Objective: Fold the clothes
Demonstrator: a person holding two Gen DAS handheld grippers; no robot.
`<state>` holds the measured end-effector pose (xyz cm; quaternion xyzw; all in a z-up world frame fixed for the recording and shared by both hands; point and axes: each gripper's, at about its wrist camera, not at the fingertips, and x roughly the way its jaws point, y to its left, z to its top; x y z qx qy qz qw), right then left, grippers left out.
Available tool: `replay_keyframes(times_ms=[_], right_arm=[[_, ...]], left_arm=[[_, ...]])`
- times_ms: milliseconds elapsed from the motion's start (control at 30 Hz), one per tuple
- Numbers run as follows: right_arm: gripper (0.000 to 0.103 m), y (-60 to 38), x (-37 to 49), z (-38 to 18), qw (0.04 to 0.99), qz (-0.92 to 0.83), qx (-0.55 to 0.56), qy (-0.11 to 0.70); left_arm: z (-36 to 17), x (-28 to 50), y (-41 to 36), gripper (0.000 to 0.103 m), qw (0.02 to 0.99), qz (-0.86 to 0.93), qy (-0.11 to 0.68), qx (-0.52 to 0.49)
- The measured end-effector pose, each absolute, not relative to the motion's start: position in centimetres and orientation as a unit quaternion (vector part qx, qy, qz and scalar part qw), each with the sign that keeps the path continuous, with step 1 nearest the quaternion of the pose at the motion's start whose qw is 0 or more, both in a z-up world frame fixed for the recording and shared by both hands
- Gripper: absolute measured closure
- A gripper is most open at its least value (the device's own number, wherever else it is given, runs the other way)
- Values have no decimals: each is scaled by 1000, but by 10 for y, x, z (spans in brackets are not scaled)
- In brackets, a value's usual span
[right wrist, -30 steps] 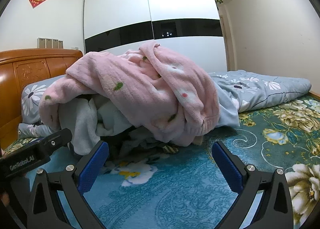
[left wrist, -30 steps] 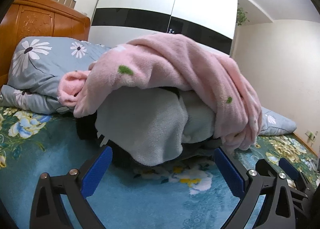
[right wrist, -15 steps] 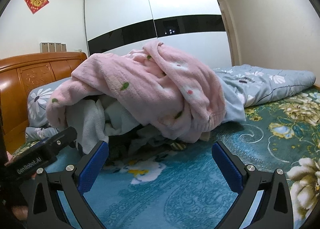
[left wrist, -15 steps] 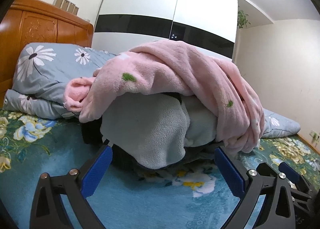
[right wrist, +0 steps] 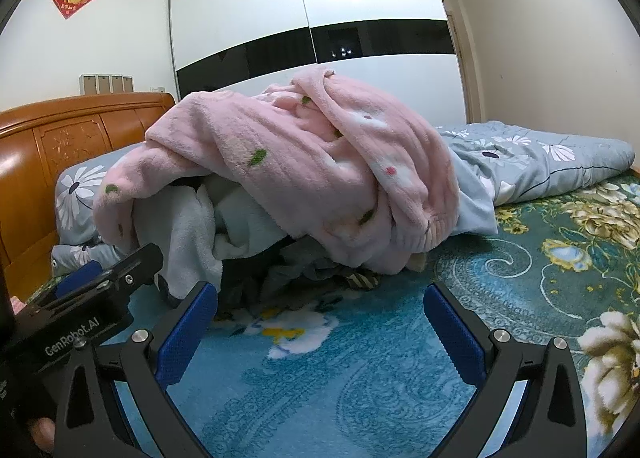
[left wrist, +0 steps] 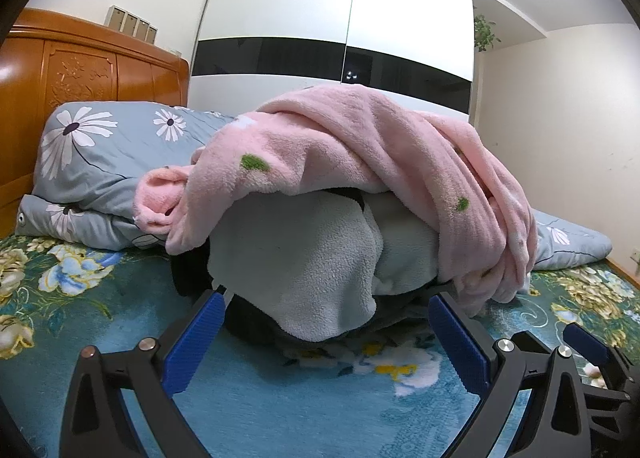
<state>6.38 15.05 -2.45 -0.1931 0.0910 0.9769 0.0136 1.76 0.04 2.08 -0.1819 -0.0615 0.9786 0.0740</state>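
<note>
A heap of clothes lies on the bed, topped by a pink fleece garment [left wrist: 360, 153] [right wrist: 304, 169] with green and white spots. Under it are a pale grey fleece piece [left wrist: 304, 258] [right wrist: 188, 234] and dark clothes [right wrist: 288, 270] at the bottom. My left gripper [left wrist: 324, 310] is open, low over the bedspread, its blue pads just short of the heap's front edge. My right gripper [right wrist: 320, 298] is open too, a little in front of the heap. The left gripper's body [right wrist: 80, 310] shows at the lower left of the right wrist view.
The bed has a teal floral bedspread [right wrist: 360, 378]. A grey daisy-print quilt [right wrist: 540, 165] lies behind and right of the heap, pillows [left wrist: 100, 153] to the left against a carved wooden headboard [left wrist: 80, 69]. A white and black sliding wardrobe [left wrist: 332, 37] stands behind.
Both grippers have edged slightly closer to the heap and tilted up a little. Jaws stay open; the clothes have not moved.
</note>
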Motion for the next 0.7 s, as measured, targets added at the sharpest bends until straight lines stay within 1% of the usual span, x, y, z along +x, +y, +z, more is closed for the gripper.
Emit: replay_keyframes(times_ms=[133, 267, 433, 533, 600, 667, 700], right_arm=[[0, 150, 63, -25, 16, 977, -196, 88], [0, 155, 55, -16, 28, 977, -200, 66], [0, 167, 15, 33, 17, 982, -189, 6], [1, 175, -25, 65, 17, 981, -194, 1], [3, 172, -49, 78, 20, 979, -203, -10], [14, 168, -74, 89, 23, 977, -212, -23], [16, 166, -86, 95, 25, 975, -217, -30]], left_arm=[[21, 18, -4, 0, 72, 978, -70, -181], [21, 17, -13, 0, 62, 978, -82, -181], [21, 16, -29, 0, 57, 976, -109, -178], [19, 15, -35, 0, 51, 976, -116, -178], [16, 13, -38, 0, 46, 976, -118, -180], [14, 12, -41, 0, 43, 975, -121, -183], [13, 11, -42, 0, 42, 974, -123, -185]])
